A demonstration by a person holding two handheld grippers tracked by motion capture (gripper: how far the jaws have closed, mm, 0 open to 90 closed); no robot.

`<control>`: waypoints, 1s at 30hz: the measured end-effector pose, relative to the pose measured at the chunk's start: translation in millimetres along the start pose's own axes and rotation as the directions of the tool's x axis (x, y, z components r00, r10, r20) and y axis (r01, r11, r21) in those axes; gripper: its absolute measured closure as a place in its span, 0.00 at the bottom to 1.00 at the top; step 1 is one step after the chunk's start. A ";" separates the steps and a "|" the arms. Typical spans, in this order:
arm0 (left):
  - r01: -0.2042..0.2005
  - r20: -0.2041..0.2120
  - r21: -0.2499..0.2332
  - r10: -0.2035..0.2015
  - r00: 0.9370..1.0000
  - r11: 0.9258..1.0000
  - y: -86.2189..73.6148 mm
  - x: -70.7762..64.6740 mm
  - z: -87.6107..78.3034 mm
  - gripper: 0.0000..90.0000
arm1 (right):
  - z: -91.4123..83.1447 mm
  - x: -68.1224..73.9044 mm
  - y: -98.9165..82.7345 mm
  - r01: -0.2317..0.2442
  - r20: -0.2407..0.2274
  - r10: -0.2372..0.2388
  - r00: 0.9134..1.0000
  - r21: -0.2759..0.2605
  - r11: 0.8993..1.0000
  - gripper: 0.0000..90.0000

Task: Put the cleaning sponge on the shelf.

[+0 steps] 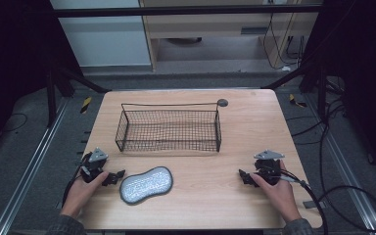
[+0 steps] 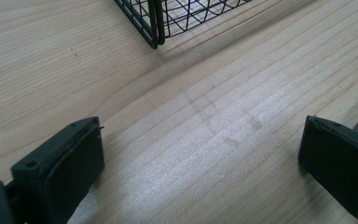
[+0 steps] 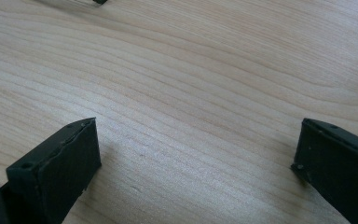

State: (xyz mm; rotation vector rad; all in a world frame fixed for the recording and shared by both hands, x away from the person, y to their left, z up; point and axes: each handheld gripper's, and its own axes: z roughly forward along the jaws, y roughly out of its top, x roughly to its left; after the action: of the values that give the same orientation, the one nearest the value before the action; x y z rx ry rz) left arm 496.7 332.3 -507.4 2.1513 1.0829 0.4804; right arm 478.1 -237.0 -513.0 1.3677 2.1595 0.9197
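Silver pad [image 1: 146, 184] just beside left gripper [image 1: 116, 176], fingers spread

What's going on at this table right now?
A person rests a gripper in each hand on the wooden table. The left gripper sits open right beside a grey peanut-shaped pad, not gripping it. The right gripper is open too, over bare wood. A wire basket stands empty farther back. Nothing has been picked up yet.
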 end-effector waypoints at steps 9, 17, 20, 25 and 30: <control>-0.026 0.012 -0.026 0.027 1.000 0.999 13.7 -8.5 -16.1 0.04 | 0.0 0.1 -0.1 -0.001 0.000 0.001 1.000 0.000 1.000 0.00; -0.071 0.034 -0.006 0.071 0.997 0.997 24.7 -25.6 -38.0 0.04 | 0.0 0.1 -0.1 -0.001 0.000 0.001 1.000 0.000 1.000 0.01; -0.095 0.047 0.001 0.095 0.994 0.995 30.1 -31.5 -46.2 0.04 | 0.0 0.1 -0.2 0.000 0.001 0.000 1.000 0.000 1.000 0.00; -0.134 0.071 0.015 0.133 0.989 0.991 40.1 -44.7 -51.1 0.06 | 0.0 0.1 -0.1 -0.001 0.000 0.001 1.000 0.000 1.000 0.00; -0.179 0.086 0.055 0.174 0.981 0.982 43.7 -54.3 -47.0 0.05 | 0.0 0.1 -0.2 0.000 0.000 0.000 1.000 0.000 1.000 0.00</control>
State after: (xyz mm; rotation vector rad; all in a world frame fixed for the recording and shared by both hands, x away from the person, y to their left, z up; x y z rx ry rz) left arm 461.9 288.5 -444.6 2.3137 0.8779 0.4409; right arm 477.9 -236.9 -513.1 1.3680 2.1589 0.9204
